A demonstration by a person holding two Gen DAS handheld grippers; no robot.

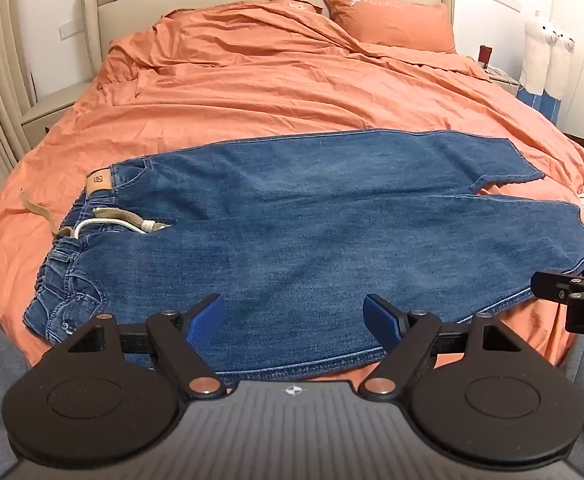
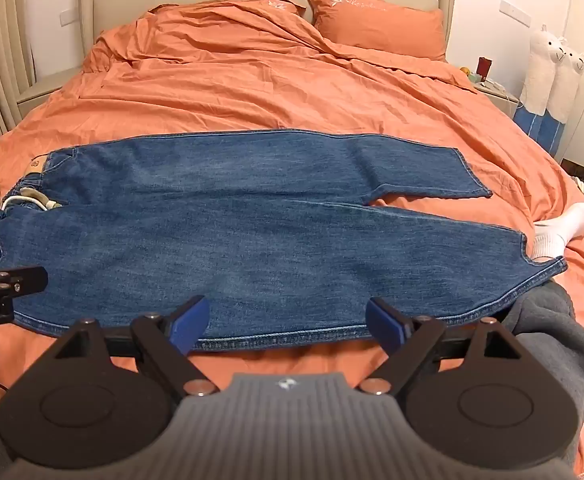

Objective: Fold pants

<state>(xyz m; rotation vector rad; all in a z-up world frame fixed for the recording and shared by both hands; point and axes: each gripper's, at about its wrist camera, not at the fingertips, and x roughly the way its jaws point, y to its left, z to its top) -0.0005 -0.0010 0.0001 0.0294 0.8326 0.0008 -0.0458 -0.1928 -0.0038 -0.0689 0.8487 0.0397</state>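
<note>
Blue jeans [image 1: 311, 232] lie spread flat across the orange bed, waistband at the left with a tan label [image 1: 98, 181], legs running right. They also show in the right wrist view [image 2: 260, 236]. My left gripper [image 1: 293, 322] is open and empty, hovering over the near leg's lower edge. My right gripper [image 2: 288, 326] is open and empty, just above the near hem seam. The right gripper also shows at the right edge of the left wrist view [image 1: 571, 292], and the left gripper at the left edge of the right wrist view [image 2: 4, 280].
An orange duvet [image 2: 276, 80] covers the bed, with orange pillows [image 2: 375, 16] at the beige headboard. A white sock [image 2: 559, 232] lies by the leg hems at the right. Dark grey fabric [image 2: 547, 332] lies at the near right. Alpaca plush toys [image 2: 551, 68] stand by the right wall.
</note>
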